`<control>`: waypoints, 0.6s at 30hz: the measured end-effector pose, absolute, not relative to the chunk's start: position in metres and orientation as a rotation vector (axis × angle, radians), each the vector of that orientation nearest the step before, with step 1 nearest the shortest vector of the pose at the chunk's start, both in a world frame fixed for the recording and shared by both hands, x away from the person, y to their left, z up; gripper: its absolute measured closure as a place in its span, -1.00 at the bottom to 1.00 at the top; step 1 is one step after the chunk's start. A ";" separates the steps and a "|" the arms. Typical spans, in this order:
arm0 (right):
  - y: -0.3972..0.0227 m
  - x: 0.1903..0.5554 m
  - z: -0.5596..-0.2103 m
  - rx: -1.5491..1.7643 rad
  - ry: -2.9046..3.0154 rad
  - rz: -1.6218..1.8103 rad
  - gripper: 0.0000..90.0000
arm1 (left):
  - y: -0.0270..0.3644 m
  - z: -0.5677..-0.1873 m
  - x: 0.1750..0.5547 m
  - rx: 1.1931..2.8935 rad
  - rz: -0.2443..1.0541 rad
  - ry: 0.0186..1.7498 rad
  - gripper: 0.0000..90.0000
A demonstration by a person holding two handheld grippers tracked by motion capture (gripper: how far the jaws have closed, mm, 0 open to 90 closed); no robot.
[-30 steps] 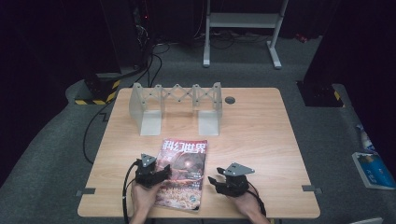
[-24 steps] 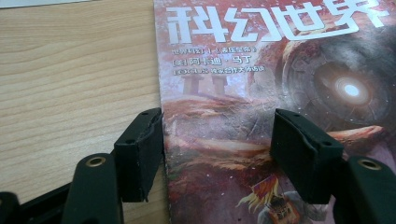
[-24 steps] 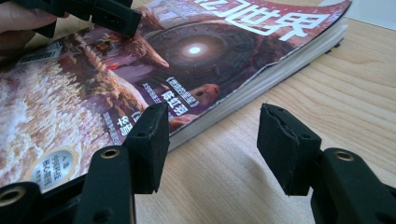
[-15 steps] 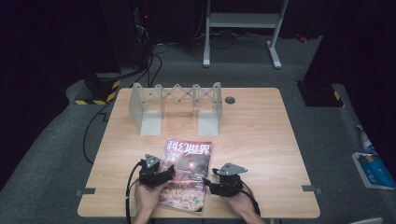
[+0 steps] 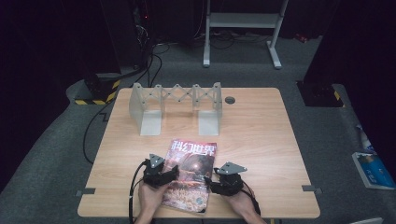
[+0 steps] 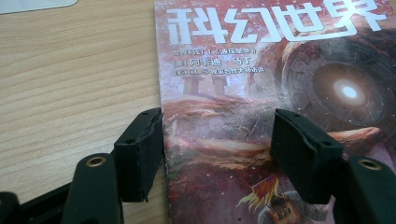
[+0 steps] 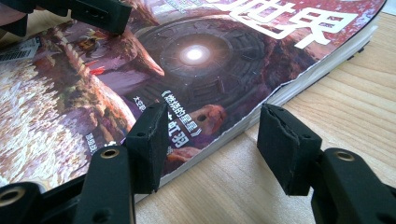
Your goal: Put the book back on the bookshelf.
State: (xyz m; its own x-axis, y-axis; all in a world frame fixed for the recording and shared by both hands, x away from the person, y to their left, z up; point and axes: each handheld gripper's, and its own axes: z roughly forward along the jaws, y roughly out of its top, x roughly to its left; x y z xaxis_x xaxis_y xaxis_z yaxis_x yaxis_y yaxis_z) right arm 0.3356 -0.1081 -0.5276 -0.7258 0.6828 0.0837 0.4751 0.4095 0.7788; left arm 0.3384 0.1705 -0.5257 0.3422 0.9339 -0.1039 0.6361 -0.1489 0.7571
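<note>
The table (image 5: 261,126) carries a magazine (image 5: 191,172) flat near its front edge. Left gripper (image 5: 161,173) straddles the spine edge, jaws wide, gripping nothing. Right gripper (image 5: 219,183) gapes at the page edge; best slide one jaw underneath before squeezing.

Both hands enter at the near table edge. Left gripper (image 5: 170,171) and right gripper (image 5: 212,181) sit low, jaws apart, nothing clamped, tips angled toward each other.
</note>
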 end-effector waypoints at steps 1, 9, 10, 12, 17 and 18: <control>-0.109 0.337 -0.528 1.027 2.422 1.215 -0.03 | 0.170 -0.526 0.339 1.880 0.518 1.371 -0.23; -0.113 0.340 -0.528 1.040 2.419 1.208 -0.04 | 0.164 -0.525 0.341 1.893 0.505 1.360 -0.23; -0.115 0.341 -0.528 1.040 2.415 1.203 -0.03 | 0.162 -0.525 0.341 1.892 0.503 1.359 -0.23; -0.117 0.342 -0.527 1.044 2.410 1.197 -0.03 | 0.161 -0.525 0.342 1.896 0.497 1.356 -0.23; -0.123 0.345 -0.527 1.061 2.398 1.182 -0.02 | 0.153 -0.524 0.343 1.915 0.483 1.334 -0.23; -0.123 0.345 -0.527 1.061 2.398 1.182 -0.02 | 0.153 -0.524 0.343 1.915 0.483 1.334 -0.23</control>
